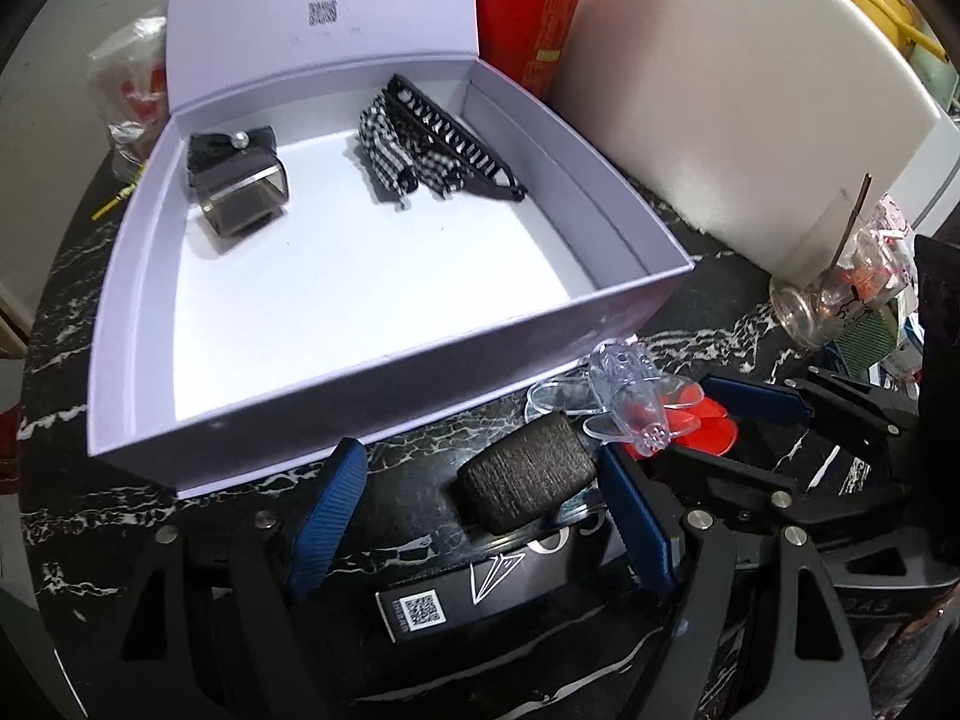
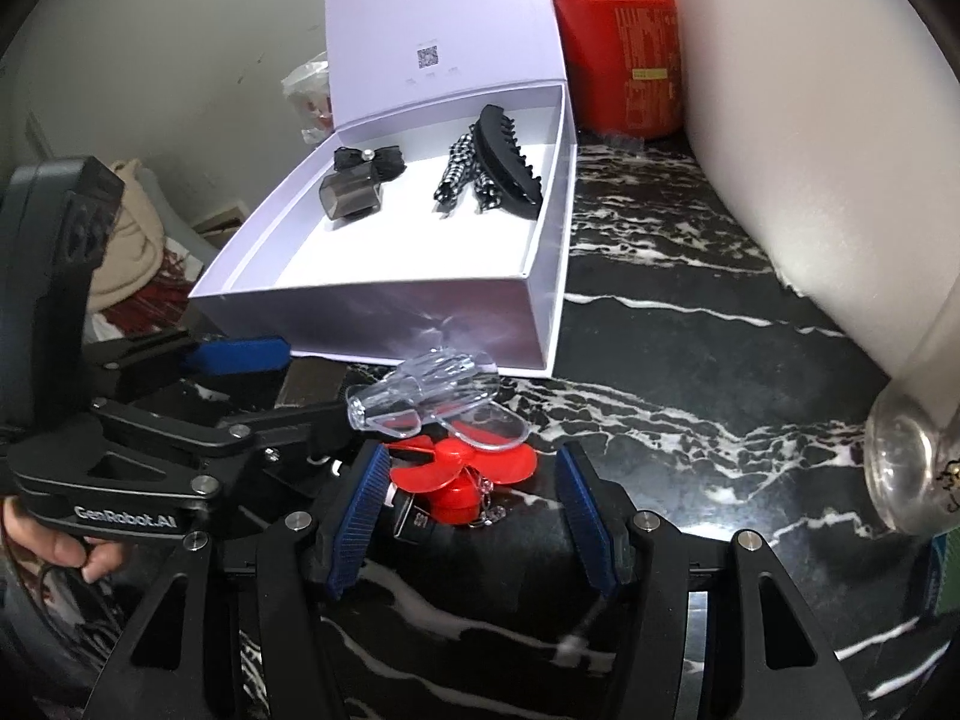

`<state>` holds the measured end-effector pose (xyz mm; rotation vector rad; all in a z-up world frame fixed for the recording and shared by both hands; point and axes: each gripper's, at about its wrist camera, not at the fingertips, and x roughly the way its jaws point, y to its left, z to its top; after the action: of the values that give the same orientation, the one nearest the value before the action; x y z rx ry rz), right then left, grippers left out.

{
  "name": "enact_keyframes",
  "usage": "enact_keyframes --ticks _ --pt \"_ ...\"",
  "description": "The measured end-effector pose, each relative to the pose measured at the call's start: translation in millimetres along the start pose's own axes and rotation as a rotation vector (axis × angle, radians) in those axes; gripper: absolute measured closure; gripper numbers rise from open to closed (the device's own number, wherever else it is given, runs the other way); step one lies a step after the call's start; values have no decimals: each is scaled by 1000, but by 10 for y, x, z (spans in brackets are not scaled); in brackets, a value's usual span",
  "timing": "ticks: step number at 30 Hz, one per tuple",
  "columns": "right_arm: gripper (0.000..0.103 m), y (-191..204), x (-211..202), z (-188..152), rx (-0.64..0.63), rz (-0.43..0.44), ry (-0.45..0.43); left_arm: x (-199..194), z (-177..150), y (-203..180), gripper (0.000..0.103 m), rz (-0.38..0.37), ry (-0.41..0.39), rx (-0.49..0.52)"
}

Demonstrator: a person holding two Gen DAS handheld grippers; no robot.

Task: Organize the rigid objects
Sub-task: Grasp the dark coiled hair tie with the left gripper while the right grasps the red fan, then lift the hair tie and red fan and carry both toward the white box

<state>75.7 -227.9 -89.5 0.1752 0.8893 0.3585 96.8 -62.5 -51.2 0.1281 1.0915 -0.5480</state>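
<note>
An open lavender box (image 1: 372,384) holds a smoky clip with black bow (image 1: 237,180) and a black comb clip with checked ribbon (image 1: 444,144). Outside its front wall lie a clear claw clip (image 2: 432,402), a red flower-shaped clip (image 2: 462,474) and a dark, perhaps fabric-covered clip (image 1: 528,471).

The box's (image 1: 336,360) front floor lies open; its near wall and the clear clip (image 1: 627,402) bar the approach.

A black marble counter (image 2: 690,360) with white veins fills the view. At two o'clock leans a white board (image 1: 720,90); a pale wall (image 2: 180,60) stands at ten o'clock.
</note>
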Motion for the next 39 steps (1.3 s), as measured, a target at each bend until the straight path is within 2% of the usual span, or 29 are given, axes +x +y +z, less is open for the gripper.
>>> enact_keyframes --ticks 3,7,10,12,16,28,32,39 --pt "46 -21 16 -11 19 33 6 41 -17 4 36 -27 -1 5" --pt "48 -7 32 -24 26 70 14 39 -7 -60 51 -20 -14 47" --pt "54 44 14 -35 5 79 11 36 -9 -100 57 -21 -20 68" --pt "56 69 14 -41 -5 84 14 36 -13 -112 57 -20 -25 75" --pt "67 100 -1 -65 -13 112 16 16 -37 -102 57 -31 -23 74" --pt "68 237 -158 -272 -72 72 32 -149 -344 -158 57 -32 -4 76" --pt "71 245 -241 -370 -61 78 43 -205 -453 -183 57 -52 8 72" --pt "71 227 -342 -507 -31 57 31 -261 -594 -245 57 -56 16 76"
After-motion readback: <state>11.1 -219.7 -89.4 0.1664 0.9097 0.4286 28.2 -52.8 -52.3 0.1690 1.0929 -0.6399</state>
